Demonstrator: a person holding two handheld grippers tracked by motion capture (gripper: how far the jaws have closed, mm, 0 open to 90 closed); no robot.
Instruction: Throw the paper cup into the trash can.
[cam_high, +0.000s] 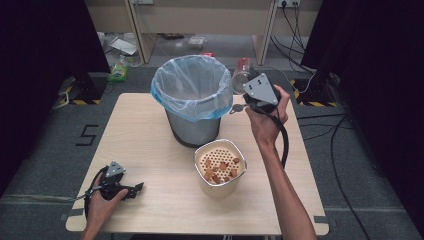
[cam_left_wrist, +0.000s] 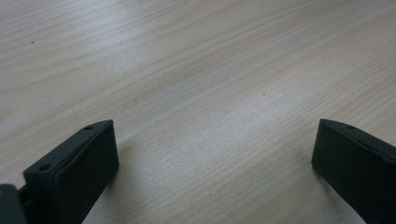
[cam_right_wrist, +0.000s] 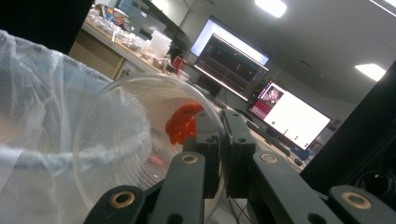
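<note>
My right tool (cam_high: 239, 107) is clenched on the rim of a clear plastic cup (cam_right_wrist: 140, 140), which I hold tilted on its side just beside the upper edge of the bin (cam_high: 192, 95). The bin stands on the bench (cam_high: 150, 165) and is lined with a pale blue bag (cam_high: 170, 92). Some red residue (cam_right_wrist: 183, 122) sticks inside the cup. In front of the bin stands a white container (cam_high: 220, 167) with a perforated insert and brown food pieces (cam_high: 220, 171). My left tool (cam_high: 135, 189) rests low on the bench near its front left corner, released, with its jaws wide apart.
</note>
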